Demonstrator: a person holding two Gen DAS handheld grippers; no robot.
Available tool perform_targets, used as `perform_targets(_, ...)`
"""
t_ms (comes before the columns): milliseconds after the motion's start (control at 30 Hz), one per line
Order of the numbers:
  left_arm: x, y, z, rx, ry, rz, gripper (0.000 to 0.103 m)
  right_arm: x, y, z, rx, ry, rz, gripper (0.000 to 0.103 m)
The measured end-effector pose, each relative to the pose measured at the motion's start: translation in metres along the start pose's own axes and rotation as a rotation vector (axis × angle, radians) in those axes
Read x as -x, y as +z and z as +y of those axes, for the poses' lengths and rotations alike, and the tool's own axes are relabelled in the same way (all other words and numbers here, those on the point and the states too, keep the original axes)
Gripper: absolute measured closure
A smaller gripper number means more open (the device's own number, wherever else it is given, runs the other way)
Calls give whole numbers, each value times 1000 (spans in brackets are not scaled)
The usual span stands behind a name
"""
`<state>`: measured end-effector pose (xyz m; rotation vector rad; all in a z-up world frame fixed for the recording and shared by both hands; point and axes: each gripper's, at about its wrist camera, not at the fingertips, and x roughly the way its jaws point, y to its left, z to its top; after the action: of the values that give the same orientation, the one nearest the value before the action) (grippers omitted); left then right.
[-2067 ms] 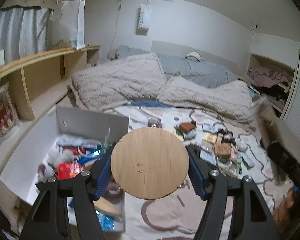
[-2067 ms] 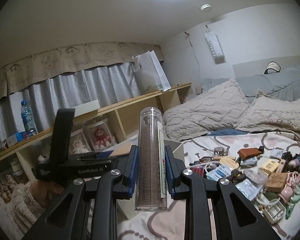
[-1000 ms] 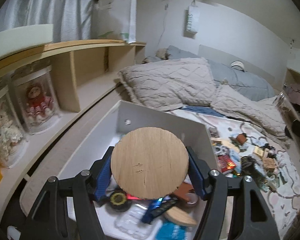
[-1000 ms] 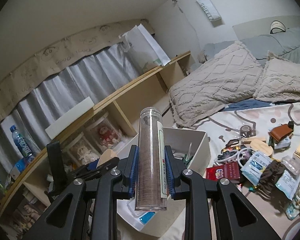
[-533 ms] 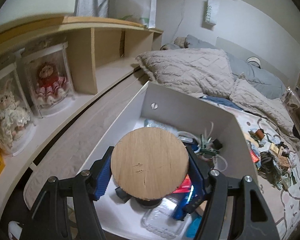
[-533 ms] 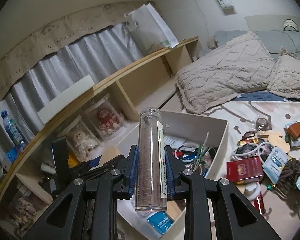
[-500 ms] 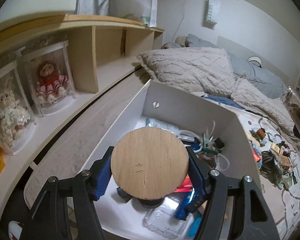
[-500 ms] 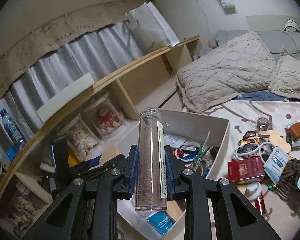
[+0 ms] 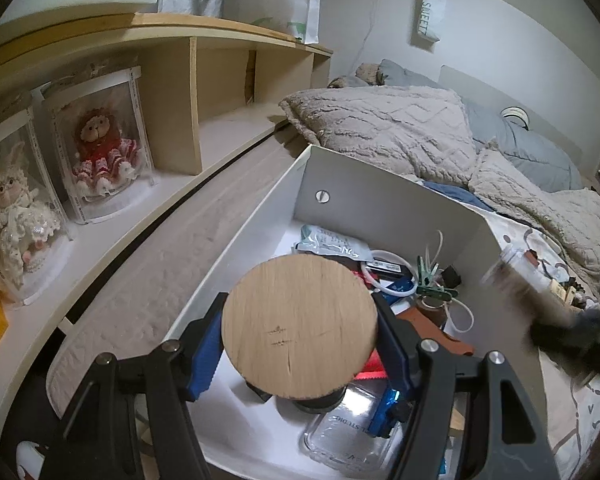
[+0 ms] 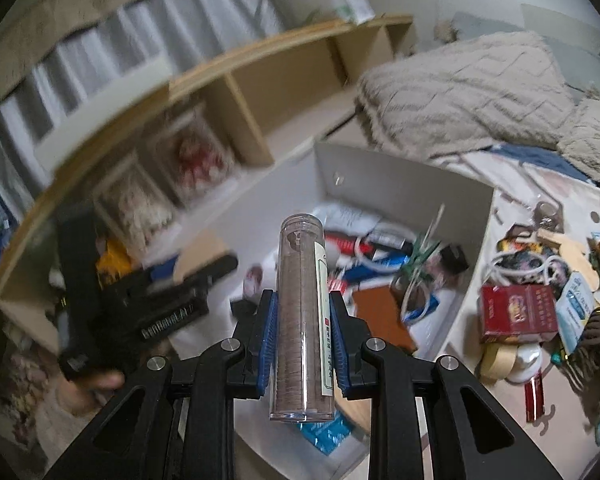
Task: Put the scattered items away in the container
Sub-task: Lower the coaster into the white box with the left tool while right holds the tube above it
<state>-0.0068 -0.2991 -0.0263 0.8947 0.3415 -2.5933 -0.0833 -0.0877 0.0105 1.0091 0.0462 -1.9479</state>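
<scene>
The left gripper (image 9: 300, 344) is clamping a round wooden disc (image 9: 299, 326) over the white box (image 9: 380, 208), low in its frame. The right gripper (image 10: 302, 316) is squeezing an upright clear tube (image 10: 302, 308) at frame centre. A wall bag (image 9: 430, 20) reads "SWEET".

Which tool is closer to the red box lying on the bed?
Right. The right tool, holding a clear tube, is beside the red box; the left tool is over the white container.
</scene>
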Motion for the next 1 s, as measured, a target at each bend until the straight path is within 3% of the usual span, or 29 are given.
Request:
perform_targets(200, 10, 4, -4, -5, -18, -25, 36, -34, -11, 7, 30, -32, 145, 77)
perform_targets(533, 15, 6, -7, -12, -30, -31, 36, -78, -20, 18, 60, 10, 370, 77)
perform_targets(667, 13, 5, -5, -4, -27, -26, 36, -90, -23, 23, 85, 25, 407, 77)
perform_targets(1000, 10, 2, -11, -24, -28, -12, 36, -92, -24, 9, -10, 98, 439, 77)
